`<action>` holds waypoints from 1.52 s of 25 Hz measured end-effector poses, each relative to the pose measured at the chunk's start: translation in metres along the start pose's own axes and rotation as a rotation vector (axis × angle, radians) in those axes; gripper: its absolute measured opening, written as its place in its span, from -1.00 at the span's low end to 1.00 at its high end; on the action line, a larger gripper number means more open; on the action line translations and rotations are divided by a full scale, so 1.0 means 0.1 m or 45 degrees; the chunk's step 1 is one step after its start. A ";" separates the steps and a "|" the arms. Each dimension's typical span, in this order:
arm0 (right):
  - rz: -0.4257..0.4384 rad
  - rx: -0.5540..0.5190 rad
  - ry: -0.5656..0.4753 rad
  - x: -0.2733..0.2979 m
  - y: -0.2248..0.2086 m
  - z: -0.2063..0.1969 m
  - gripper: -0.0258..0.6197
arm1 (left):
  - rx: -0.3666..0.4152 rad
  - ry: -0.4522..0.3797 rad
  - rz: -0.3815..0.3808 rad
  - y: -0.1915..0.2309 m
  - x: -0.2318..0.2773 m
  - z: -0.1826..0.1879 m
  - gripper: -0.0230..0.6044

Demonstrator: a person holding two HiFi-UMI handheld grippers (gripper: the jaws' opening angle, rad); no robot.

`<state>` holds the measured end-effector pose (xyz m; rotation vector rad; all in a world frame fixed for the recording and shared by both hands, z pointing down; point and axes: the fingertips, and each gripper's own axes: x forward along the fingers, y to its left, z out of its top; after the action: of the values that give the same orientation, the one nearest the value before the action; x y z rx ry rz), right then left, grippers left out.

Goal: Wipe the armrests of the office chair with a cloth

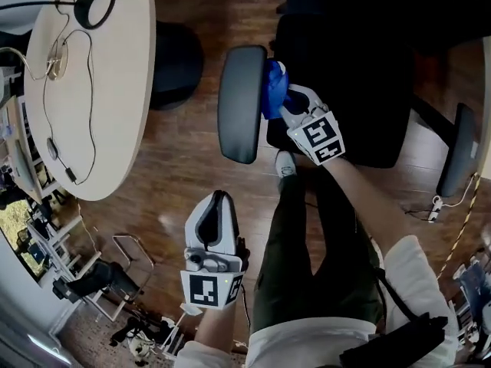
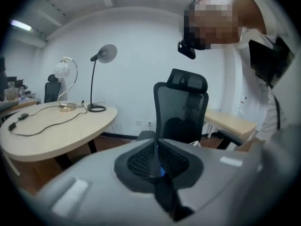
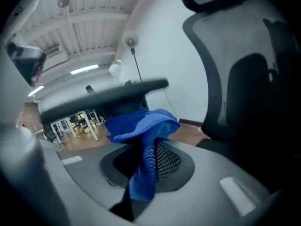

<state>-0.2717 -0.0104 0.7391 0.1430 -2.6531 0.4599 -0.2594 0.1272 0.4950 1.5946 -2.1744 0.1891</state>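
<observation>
Cloth [image 1: 274,90], blue, being pinched in the closed jaws of the right gripper [image 1: 290,107] and bunching against the inner edge of the near armrest [image 1: 240,102] at 12 o'clock in the head view; whether it is lying on the pad's top is hard to tell; second armrest [image 1: 459,148] sitting at 3 o'clock, well apart; office chair seat [image 1: 345,67] between them showing only as a dark mass; left gripper [image 1: 217,202] hanging at 6 o'clock, jaws pressing together on nothing; table [image 1: 115,90] at 10 o'clock, running out of frame.
</observation>
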 end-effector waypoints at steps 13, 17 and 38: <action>-0.588 0.160 -0.425 -2.29 -0.45 0.66 -0.71 | 0.108 -0.074 -0.387 -0.80 0.72 0.23 -0.85; -1.061 0.137 -0.415 -3.76 -0.74 0.57 -0.71 | 0.047 -0.218 -0.728 -1.62 1.14 0.51 -0.61; -1.036 0.497 -0.148 -3.22 -1.66 -1.00 -0.72 | 0.086 -0.006 -0.627 -1.55 0.73 0.01 -0.61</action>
<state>0.0870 -0.1239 0.7314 1.3267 -2.3001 0.6731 -0.1330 0.0120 0.5023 2.1086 -1.7238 0.1061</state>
